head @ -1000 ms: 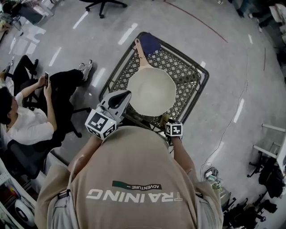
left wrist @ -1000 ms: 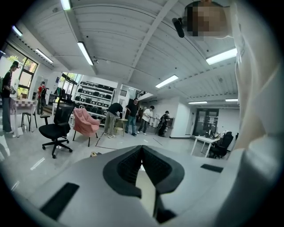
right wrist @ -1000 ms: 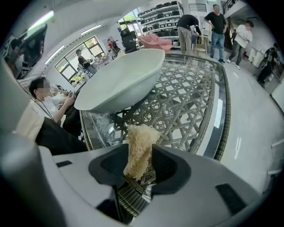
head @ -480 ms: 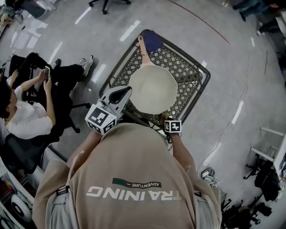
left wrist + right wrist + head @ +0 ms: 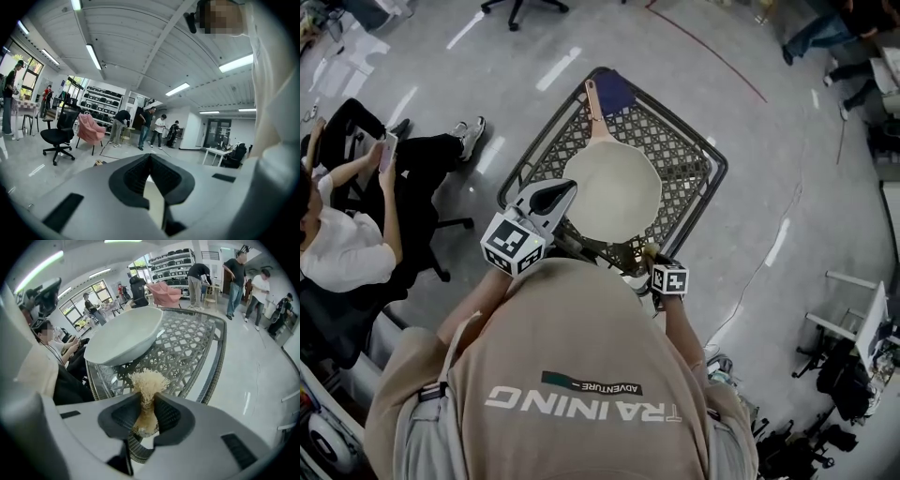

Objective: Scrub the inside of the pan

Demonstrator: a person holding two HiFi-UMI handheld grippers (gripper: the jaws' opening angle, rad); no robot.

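A cream pan (image 5: 612, 194) rests on a dark lattice table (image 5: 719, 173), its tan handle (image 5: 594, 108) pointing away from me. In the right gripper view the pan (image 5: 124, 336) lies just beyond the jaws. My right gripper (image 5: 149, 399) has just been closing and is shut on a tan fibrous scrubber (image 5: 149, 379), whose tuft sticks out past the pads. It hovers at the table's near right corner (image 5: 652, 259). My left gripper (image 5: 553, 197) sits beside the pan's near left rim, pointing about level into the room (image 5: 150, 157), jaws shut with nothing between them.
A dark blue cloth (image 5: 615, 91) lies at the table's far end by the handle. A seated person with a phone (image 5: 356, 202) is close on the left. Office chairs (image 5: 58, 136), a pink chair (image 5: 165, 294) and standing people (image 5: 236, 280) fill the room beyond. A cable (image 5: 750, 281) trails on the floor.
The right gripper has shifted slightly at the table's near right corner, and a tan tuft now shows ahead of its marker cube. The left gripper and the pan have stayed put.
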